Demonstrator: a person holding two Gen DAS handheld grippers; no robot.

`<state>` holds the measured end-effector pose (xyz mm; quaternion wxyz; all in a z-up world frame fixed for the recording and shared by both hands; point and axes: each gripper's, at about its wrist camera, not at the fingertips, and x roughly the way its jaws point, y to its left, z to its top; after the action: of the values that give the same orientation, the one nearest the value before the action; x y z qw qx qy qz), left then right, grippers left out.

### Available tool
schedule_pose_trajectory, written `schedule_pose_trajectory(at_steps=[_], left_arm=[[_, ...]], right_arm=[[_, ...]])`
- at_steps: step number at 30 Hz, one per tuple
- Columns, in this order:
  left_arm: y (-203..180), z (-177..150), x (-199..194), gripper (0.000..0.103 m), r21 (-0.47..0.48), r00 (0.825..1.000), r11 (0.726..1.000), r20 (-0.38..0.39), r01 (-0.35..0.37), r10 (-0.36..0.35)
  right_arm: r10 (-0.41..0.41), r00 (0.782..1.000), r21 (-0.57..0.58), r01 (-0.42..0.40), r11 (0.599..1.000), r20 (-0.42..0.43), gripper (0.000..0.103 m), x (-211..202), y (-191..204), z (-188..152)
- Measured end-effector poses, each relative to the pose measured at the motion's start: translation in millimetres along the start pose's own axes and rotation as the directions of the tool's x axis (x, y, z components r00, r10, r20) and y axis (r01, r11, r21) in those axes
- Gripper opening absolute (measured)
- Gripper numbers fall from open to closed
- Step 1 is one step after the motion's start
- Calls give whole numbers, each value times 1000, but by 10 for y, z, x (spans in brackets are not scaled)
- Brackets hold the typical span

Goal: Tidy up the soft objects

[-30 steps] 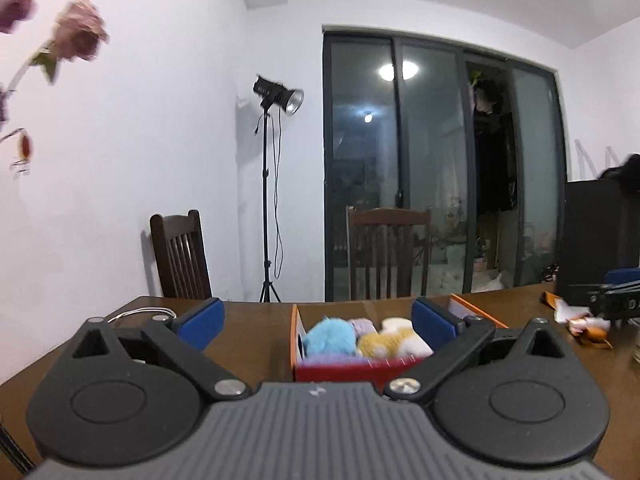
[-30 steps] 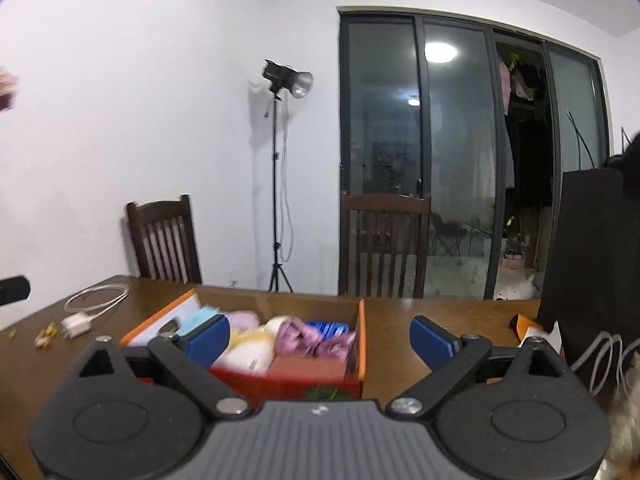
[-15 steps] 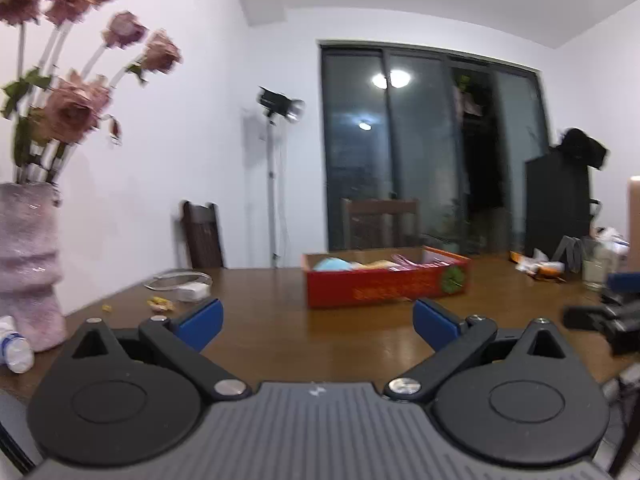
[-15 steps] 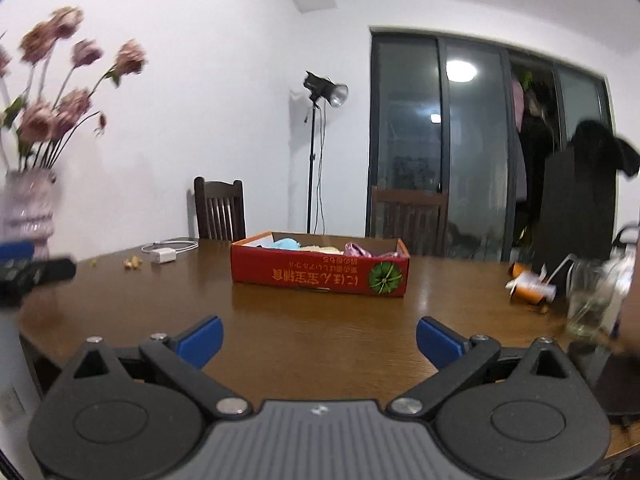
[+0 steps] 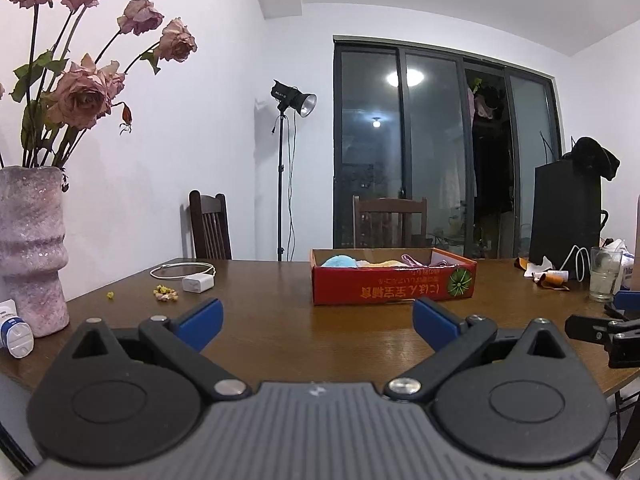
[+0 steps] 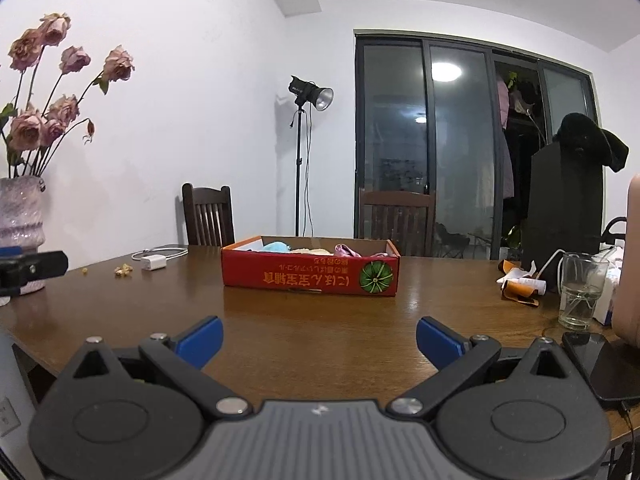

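Note:
A red cardboard box (image 5: 394, 286) (image 6: 310, 276) stands on the brown table (image 5: 320, 336) and holds several soft objects, among them a light blue plush (image 5: 339, 262) (image 6: 276, 246) and a pink one (image 6: 347, 250). My left gripper (image 5: 317, 322) is open and empty, back at the table's near edge, well short of the box. My right gripper (image 6: 318, 338) is open and empty, also near the front edge, with the box farther ahead.
A pink vase with dried roses (image 5: 30, 248) stands at the left with a small tube (image 5: 14, 328) beside it. A white charger and cable (image 5: 197, 282) lie behind. A glass (image 6: 580, 292), wrappers (image 6: 520, 284), a phone (image 6: 600, 364) and a black box (image 6: 564, 208) are at the right.
Both grippers have pulled back from just above the box to the near edge of the table. Both stay open and empty.

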<state>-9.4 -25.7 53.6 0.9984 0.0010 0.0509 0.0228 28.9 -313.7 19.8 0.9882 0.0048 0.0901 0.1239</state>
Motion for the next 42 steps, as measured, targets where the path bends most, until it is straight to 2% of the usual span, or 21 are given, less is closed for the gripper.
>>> schedule_pose_trajectory(at_steps=[42], left_arm=[[24, -10, 23, 103, 13, 1000, 1000, -15, 13, -13]], right_arm=[[8, 1000, -9, -8, 1000, -18, 103, 13, -7, -25]])
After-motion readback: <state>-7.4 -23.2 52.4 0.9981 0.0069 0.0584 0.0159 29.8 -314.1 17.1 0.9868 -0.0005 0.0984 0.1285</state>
